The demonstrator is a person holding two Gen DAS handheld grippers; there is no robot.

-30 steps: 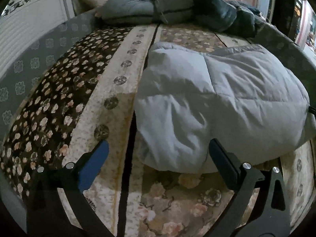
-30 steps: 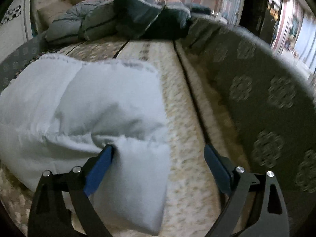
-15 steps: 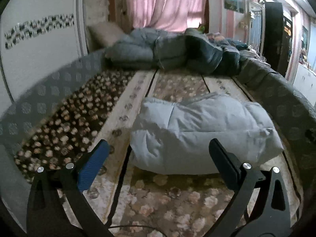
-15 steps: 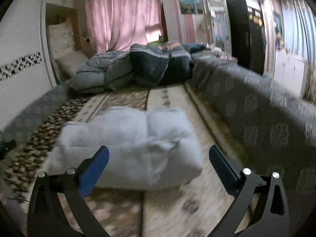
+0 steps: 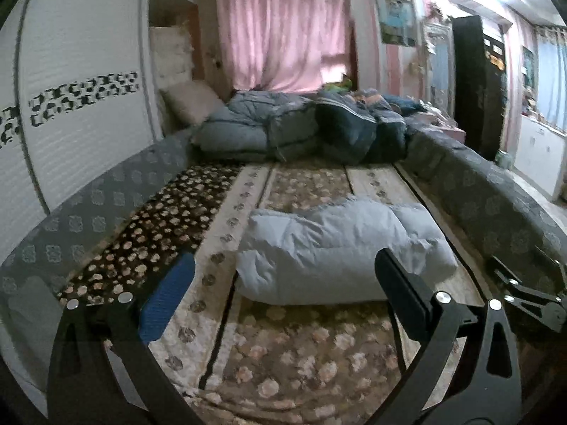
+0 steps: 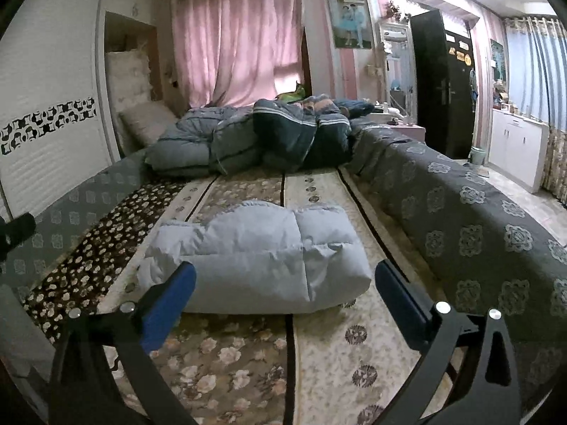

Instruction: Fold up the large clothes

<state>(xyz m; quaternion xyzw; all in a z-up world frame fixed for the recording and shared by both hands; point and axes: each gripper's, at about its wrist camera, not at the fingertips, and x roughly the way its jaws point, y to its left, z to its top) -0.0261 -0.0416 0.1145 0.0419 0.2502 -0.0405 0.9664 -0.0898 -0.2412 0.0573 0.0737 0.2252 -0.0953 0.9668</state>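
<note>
A light grey padded jacket [image 5: 336, 251] lies folded into a thick rectangular bundle on the flowered bed cover [image 5: 283, 354]; it also shows in the right wrist view [image 6: 255, 258]. My left gripper [image 5: 283, 276] is open and empty, held back from the bundle's near edge. My right gripper [image 6: 283, 283] is open and empty, also short of the bundle. The right gripper's frame shows at the right edge of the left wrist view [image 5: 531, 294].
Rumpled grey and dark blue quilts [image 6: 255, 134] are piled at the far end of the bed. A white wardrobe [image 5: 71, 106] stands on the left. A grey patterned bed side [image 6: 478, 230] drops to the floor on the right. Pink curtains [image 6: 241, 35] hang behind.
Both grippers have pulled back and up from the jacket. The right gripper's finger was against the jacket's corner a second ago and is now clear of it. The folded bundle stays put.
</note>
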